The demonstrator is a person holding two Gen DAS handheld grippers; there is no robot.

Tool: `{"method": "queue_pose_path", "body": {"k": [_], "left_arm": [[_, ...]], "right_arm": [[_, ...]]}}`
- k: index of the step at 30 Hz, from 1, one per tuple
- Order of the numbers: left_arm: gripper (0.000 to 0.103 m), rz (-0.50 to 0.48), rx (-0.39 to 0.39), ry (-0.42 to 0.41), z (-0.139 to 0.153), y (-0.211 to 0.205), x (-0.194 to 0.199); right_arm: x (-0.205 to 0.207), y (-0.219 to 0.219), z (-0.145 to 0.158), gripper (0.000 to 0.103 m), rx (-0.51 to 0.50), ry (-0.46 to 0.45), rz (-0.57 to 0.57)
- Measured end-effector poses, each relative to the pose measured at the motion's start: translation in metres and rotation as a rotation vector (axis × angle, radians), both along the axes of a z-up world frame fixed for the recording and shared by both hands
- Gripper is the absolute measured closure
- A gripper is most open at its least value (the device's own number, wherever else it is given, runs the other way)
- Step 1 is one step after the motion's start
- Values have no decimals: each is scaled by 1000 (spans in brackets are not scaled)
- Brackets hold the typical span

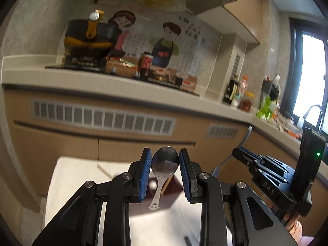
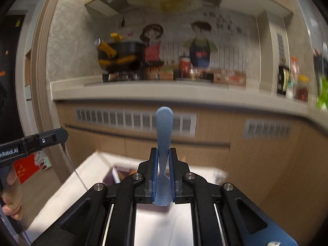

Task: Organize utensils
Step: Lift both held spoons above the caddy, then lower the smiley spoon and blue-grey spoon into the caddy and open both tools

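Observation:
My left gripper is shut on a steel spoon, gripped by its bowl with the handle hanging down toward me. My right gripper is shut on a blue plastic utensil, its rounded handle end sticking up and forward past the fingertips. Both are held above a white table with a dark purple-brown holder on it, which also shows in the right wrist view. The right gripper shows at the right of the left wrist view, with the blue utensil in it.
A kitchen counter runs across ahead, with a stove, a black and yellow pot, a red cup, boxes and bottles. Wooden cabinets with vent grilles stand below. A window and tap are at far right.

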State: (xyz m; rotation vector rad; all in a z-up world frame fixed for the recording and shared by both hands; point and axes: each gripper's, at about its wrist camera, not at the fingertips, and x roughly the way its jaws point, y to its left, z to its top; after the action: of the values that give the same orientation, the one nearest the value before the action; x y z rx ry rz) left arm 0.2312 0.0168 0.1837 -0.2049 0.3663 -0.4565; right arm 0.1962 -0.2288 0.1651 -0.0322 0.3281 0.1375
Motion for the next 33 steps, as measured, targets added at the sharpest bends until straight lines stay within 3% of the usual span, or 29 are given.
{"method": "queue_pose_path", "body": {"k": [3, 7, 21, 26, 33], "left_arm": [[74, 7, 1, -16, 10, 1, 24], [74, 11, -11, 2, 3, 4, 54], [74, -16, 20, 159, -70, -2, 114], [72, -37, 26, 271, -104, -4, 132], [71, -19, 44, 303, -122, -2, 131]], "right_arm": [[24, 5, 19, 94, -9, -20, 6], [48, 9, 16, 94, -15, -12, 13], [112, 21, -73, 94, 2, 185, 50], [127, 26, -104, 93, -10, 266, 69], [134, 24, -134, 77, -24, 338, 59]]}}
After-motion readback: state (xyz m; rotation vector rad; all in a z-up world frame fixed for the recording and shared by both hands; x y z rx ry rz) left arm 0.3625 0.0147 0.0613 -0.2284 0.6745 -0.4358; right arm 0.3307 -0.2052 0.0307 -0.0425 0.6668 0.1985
